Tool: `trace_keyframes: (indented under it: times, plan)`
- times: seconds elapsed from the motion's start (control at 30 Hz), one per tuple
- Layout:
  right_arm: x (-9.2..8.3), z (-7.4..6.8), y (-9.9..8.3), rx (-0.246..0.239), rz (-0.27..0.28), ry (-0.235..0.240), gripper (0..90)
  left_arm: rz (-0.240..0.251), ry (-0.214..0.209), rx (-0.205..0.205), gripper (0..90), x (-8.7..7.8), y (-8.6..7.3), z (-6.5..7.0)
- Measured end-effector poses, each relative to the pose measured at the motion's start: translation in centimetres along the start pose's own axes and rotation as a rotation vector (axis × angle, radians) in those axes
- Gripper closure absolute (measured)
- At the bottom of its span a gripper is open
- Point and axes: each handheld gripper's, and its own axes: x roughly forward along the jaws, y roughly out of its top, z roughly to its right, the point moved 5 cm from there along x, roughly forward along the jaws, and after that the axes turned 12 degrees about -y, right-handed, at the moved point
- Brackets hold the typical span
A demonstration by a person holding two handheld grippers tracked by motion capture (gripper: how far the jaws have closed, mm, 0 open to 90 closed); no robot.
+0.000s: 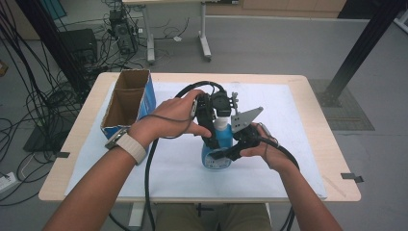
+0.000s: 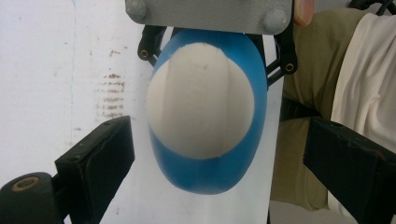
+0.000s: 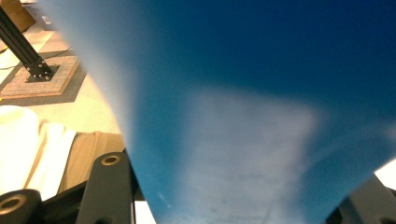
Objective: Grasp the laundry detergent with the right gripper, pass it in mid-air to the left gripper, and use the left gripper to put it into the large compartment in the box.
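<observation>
A blue bottle [image 1: 217,153] with a white cap [image 1: 222,124] stands upright on the white sheet [image 1: 293,144] near the table's middle. From the right, my right gripper [image 1: 227,154] is shut on its lower body; in the right gripper view the blue wall [image 3: 261,93] sits close between the two black jaws [image 3: 238,179]. My left gripper [image 1: 211,135] comes down over the bottle's top. Its own view looks straight down on the white cap [image 2: 201,102] and blue shoulder [image 2: 205,175], with the jaws [image 2: 217,128] open on either side, clear of the bottle.
An open cardboard box with blue sides [image 1: 126,102] stands at the table's back left. Cables trail from both grippers over the front edge. The right gripper's grey plate [image 2: 210,13] sits just beyond the bottle in the left gripper view.
</observation>
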Motion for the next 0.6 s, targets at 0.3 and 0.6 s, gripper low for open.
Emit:
trace_keyframes:
  times: [0.3, 0.6]
  plan:
    - [0.15, -0.03, 0.35, -0.007, -0.002, 0.003, 43.0, 0.021, -0.019, 0.006, 9.8, 0.31, 0.37, 0.26]
    - [0.17, -0.43, 0.88, -0.025, -0.001, 0.011, 43.0, 0.020, -0.021, -0.004, 10.0, 0.45, 0.35, -0.03]
